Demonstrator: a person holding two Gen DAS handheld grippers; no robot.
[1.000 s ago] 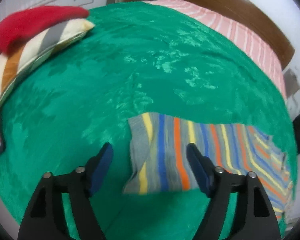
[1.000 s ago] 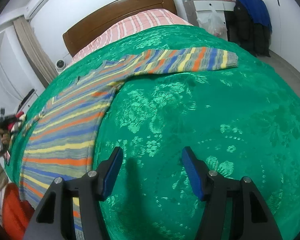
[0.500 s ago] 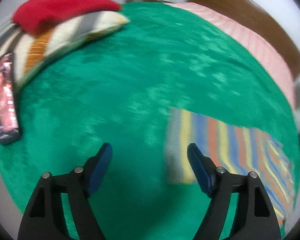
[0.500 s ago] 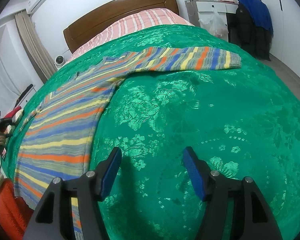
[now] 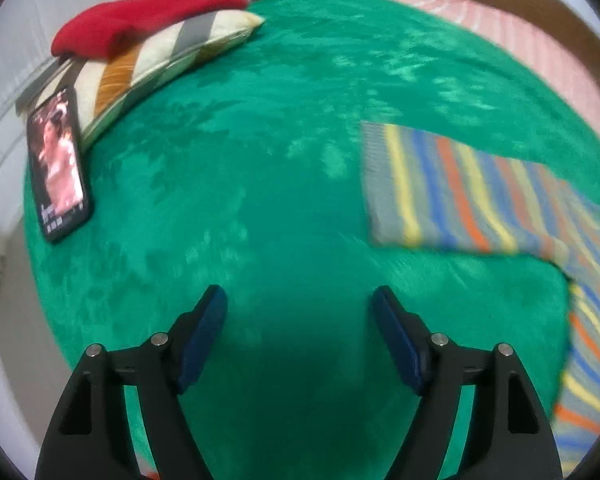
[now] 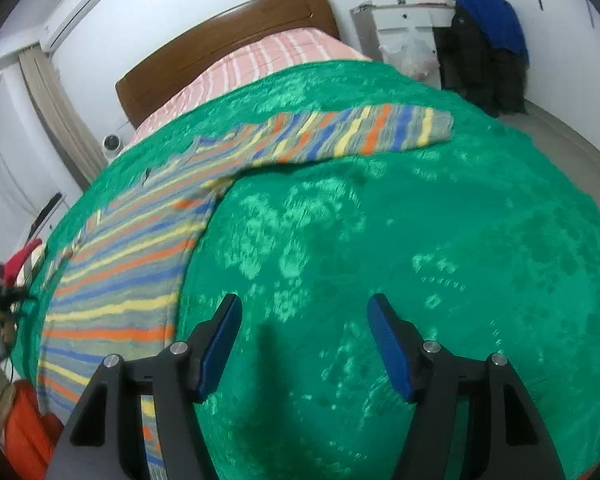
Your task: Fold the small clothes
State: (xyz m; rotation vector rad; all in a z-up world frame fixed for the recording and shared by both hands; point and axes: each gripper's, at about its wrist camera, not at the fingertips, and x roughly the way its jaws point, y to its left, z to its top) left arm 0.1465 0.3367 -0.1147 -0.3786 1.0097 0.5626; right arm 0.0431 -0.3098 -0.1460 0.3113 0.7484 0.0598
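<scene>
On green bedspread (image 6: pixel 440 240), striped sweater (image 6: pixel 132 264) flat w/ sleeves out; both hand-held grippers wide, empty.

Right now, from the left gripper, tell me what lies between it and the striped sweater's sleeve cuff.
Nothing visible does. The left gripper is open over bare green bedspread, and the striped sweater lies ahead to its right with only that cloth between. The phone and pillow sit far left, off that path.

Phone (image 5: pixel 58 166) beside striped pillow (image 5: pixel 148 60) under red cloth (image 5: pixel 140 20).
</scene>
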